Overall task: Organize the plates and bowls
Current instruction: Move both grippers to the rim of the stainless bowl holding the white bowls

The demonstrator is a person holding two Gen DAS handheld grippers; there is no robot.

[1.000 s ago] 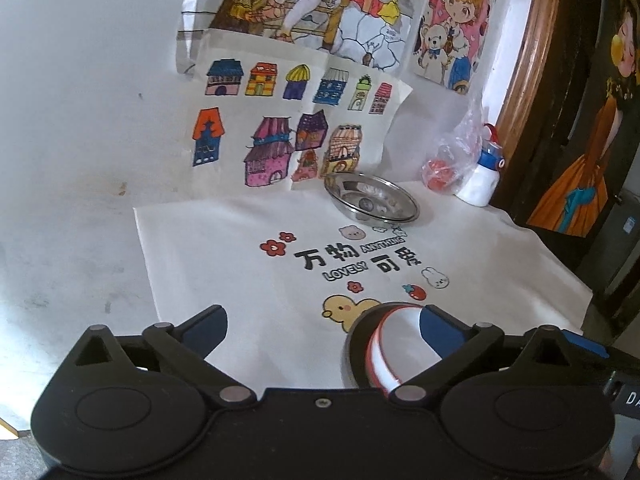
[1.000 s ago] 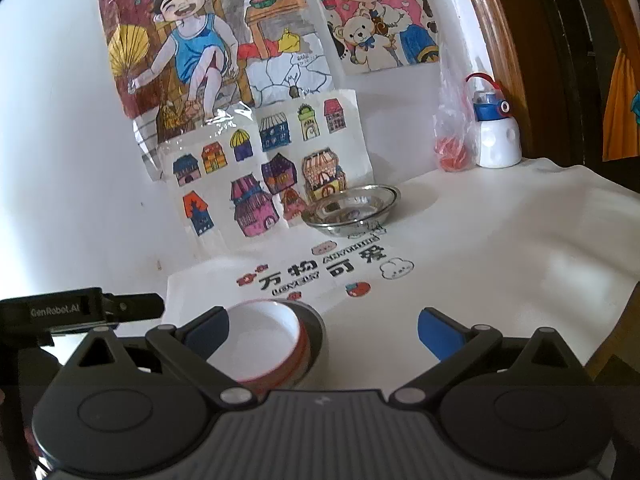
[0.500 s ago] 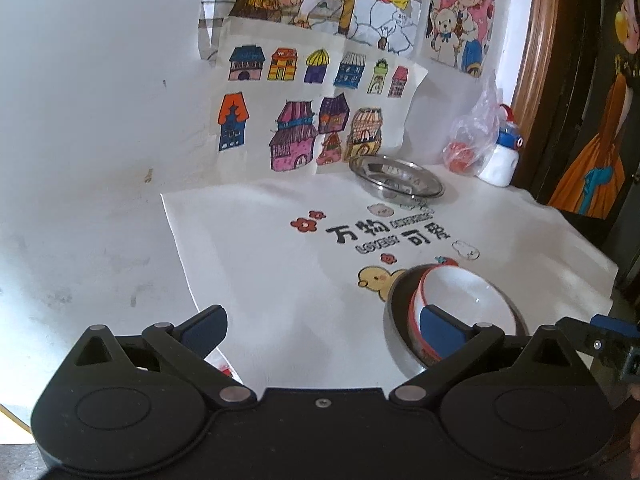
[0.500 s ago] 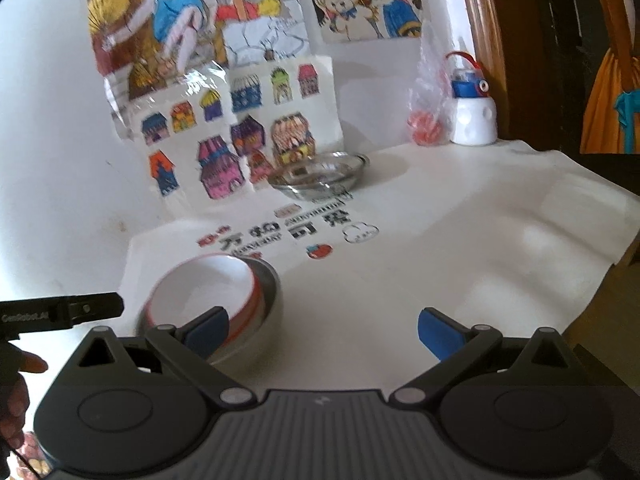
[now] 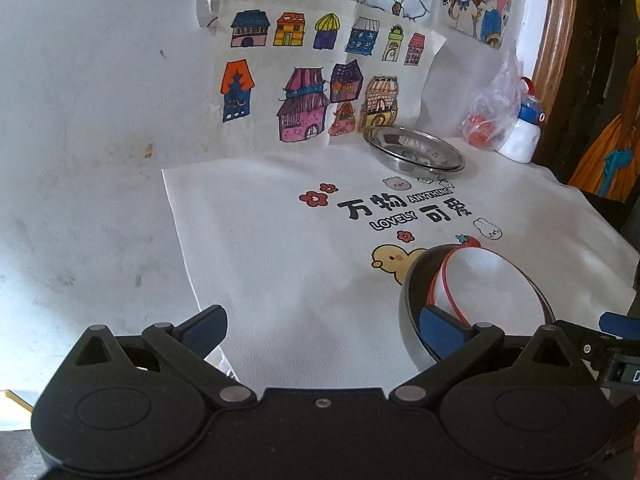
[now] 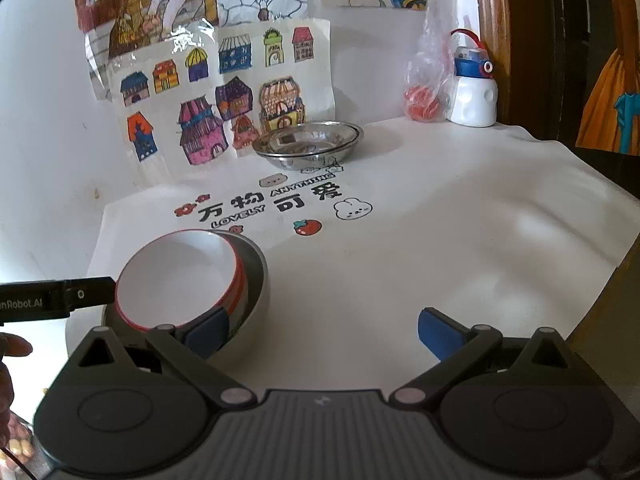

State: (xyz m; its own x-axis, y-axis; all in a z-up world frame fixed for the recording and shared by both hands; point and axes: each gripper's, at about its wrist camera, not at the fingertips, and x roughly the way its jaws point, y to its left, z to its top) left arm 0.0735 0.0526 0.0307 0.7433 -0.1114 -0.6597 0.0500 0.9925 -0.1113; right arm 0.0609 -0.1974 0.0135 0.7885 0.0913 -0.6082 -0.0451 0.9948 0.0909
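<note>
I am holding my left fingers point(image 5: 322, 330) spread wide, pinching nothing, and my right fingers point(image 6: 324, 330) are spread wide and pinching nothing too. The white bowl with the red rim point(image 6: 178, 280) is sitting tilted inside the big steel bowl point(image 6: 252, 280), and I think it leans because it has not slid all the way down yet. The two bowls are resting on the white cloth point(image 6: 440, 240) over the desk, near the duck picture point(image 5: 390, 260) and well apart from the shallow steel dish point(image 6: 310, 144), which is waiting by the house drawings point(image 6: 224, 96) at the back. One right finger pad point(image 6: 208, 330) is just beside the big steel bowl, maybe to steady it, but I cannot tell if it is touching. Compared with half a second ago, my right side is sitting closer to the bowls, and my left side is looking at them from a little farther back. The bowls themselves are staying nested. I think the dish is the next thing to stack.
</note>
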